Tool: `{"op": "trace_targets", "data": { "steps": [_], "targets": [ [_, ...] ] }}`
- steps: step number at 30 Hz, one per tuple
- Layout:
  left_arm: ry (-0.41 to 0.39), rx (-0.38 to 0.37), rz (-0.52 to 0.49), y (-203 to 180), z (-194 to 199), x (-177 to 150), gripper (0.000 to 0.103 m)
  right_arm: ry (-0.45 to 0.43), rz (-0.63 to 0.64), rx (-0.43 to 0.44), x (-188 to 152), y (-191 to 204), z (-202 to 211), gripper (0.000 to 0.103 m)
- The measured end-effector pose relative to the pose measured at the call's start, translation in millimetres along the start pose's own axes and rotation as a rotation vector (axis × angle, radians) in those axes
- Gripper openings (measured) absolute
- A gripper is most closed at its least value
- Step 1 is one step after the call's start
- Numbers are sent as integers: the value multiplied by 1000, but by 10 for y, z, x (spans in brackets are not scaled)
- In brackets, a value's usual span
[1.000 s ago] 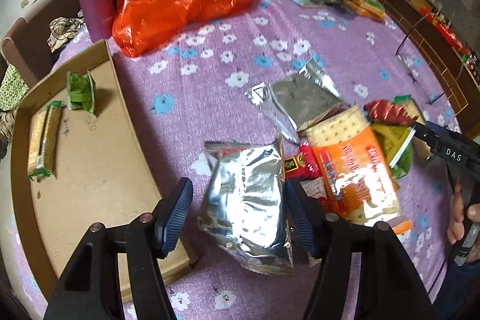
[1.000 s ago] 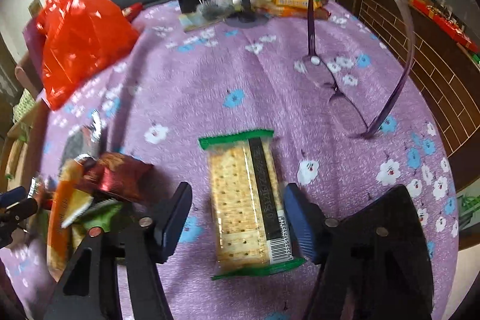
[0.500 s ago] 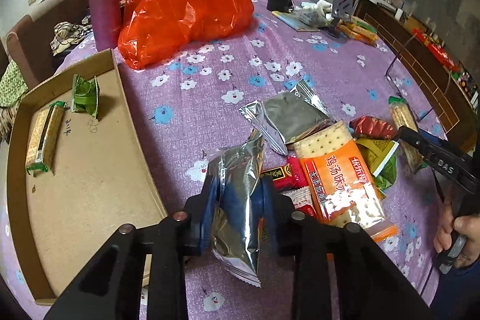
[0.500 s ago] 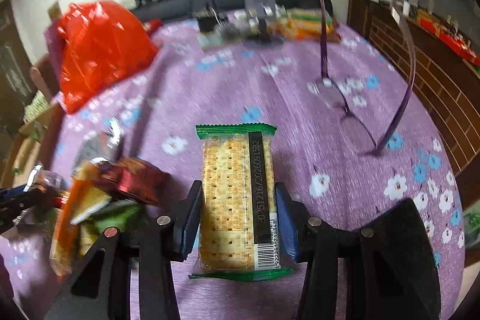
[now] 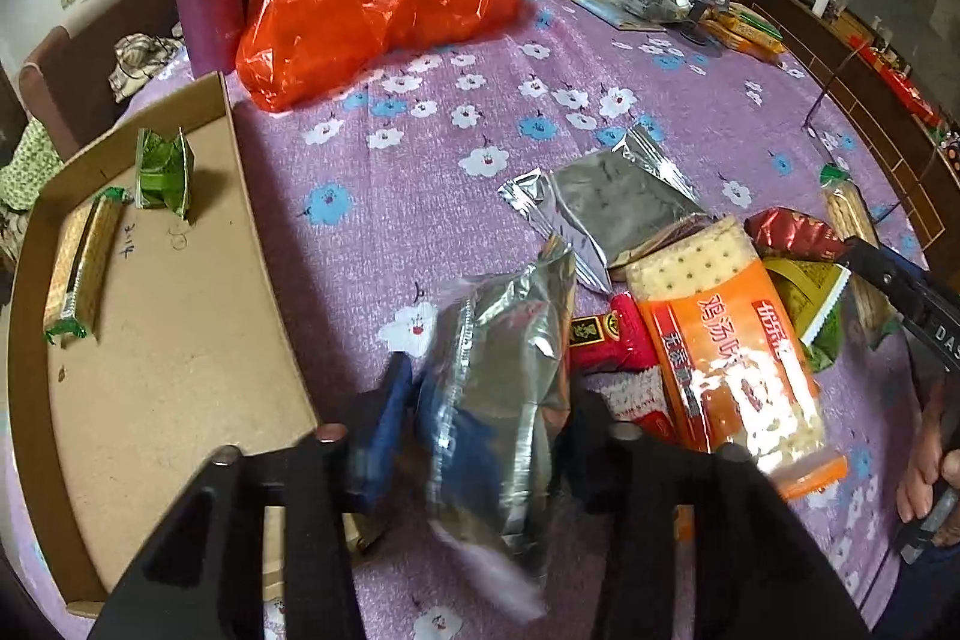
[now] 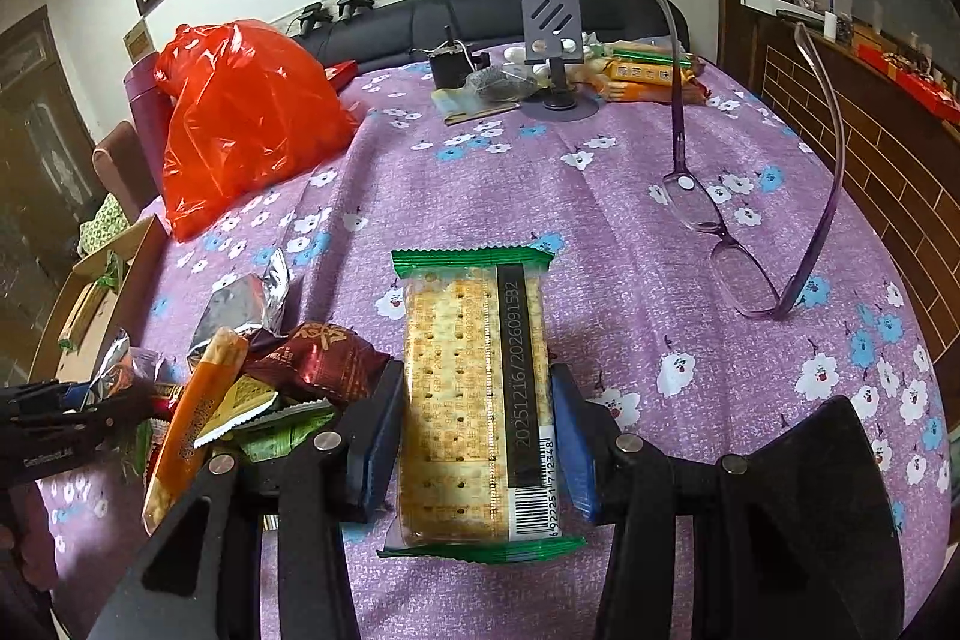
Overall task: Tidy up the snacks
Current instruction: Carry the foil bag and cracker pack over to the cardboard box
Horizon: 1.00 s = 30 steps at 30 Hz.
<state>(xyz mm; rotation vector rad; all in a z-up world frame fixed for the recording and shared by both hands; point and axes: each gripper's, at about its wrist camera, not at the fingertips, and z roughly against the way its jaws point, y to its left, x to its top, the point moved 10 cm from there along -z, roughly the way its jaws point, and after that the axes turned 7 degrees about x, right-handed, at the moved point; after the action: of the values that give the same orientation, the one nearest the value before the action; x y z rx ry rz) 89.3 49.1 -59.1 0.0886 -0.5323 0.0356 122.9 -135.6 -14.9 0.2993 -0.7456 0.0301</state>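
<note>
Left wrist view: my left gripper (image 5: 486, 424) has just been closing and now pinches the foil pack (image 5: 498, 400) upright between its pads, with the box (image 5: 180, 340) just to its left. Right wrist view: my right gripper (image 6: 474, 436) has likewise been closing and clamps the cracker pack (image 6: 474, 400) by its long sides. Grasp step looks done; next, I'd say, carry both into the box beside the packs already there.
</note>
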Motion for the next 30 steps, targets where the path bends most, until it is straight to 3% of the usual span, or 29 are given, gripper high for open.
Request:
{"op": "trace_targets", "data": {
  "steps": [4, 8, 13, 18, 30],
  "targets": [
    [-48, 24, 27, 62, 71, 30, 20, -8, -3, 25, -1, 20, 14, 50],
    [-92, -13, 70, 97, 202, 63, 20, -31, 19, 48, 16, 109, 59, 50],
    [-150, -48, 86, 12, 367, 98, 20, -78, 75, 140, 39, 377, 154, 50],
    [-161, -72, 51, -208, 411, 56, 20, -77, 136, 236, -37, 704, 173, 50],
    [-183, -85, 17, -422, 490, 39, 20, -73, 212, 280, -150, 944, 191, 50]
  ]
}}
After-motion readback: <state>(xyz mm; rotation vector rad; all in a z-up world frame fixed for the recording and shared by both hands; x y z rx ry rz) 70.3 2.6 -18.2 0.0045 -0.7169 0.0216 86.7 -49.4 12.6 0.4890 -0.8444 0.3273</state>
